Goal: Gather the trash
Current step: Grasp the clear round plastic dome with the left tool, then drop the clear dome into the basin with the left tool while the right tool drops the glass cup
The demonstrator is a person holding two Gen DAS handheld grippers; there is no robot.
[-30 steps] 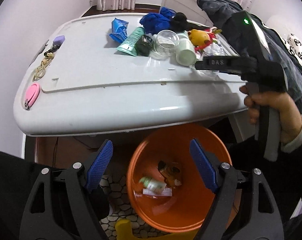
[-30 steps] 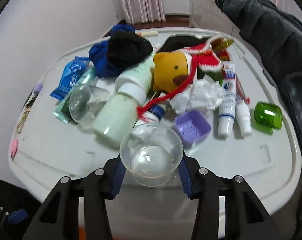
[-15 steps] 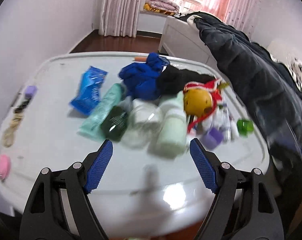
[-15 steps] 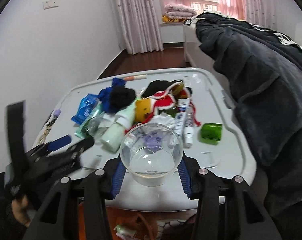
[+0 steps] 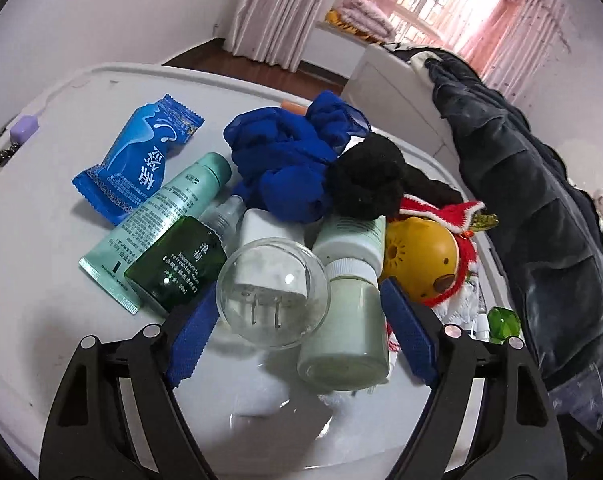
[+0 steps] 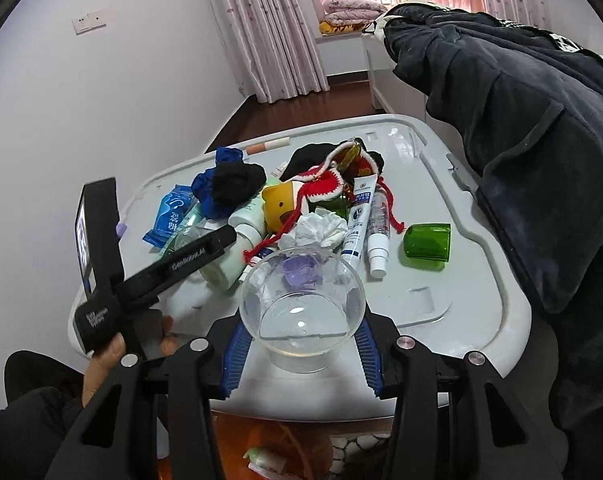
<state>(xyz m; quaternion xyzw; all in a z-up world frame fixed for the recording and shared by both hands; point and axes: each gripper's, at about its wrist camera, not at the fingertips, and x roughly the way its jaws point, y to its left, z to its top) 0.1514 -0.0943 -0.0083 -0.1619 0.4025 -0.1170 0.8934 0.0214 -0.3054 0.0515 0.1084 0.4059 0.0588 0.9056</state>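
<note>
Midway through a trash sweep, the right gripper (image 6: pixel 301 356) clamps a clear plastic cup (image 6: pixel 301 312) by its sides, mouth tilted toward the clutter, lifted off the grey table (image 6: pixel 461 300), apparently bound for the bin. Meanwhile the left gripper (image 5: pixel 301 336), jaws wide and empty, straddles a second clear dome-shaped cup (image 5: pixel 271 292) and a pale green bottle (image 5: pixel 347 320) lying beside a dark green bottle (image 5: pixel 177 268), seemingly lined up for the next pick. A crumpled tissue (image 6: pixel 321 230) waits mid-pile.
</note>
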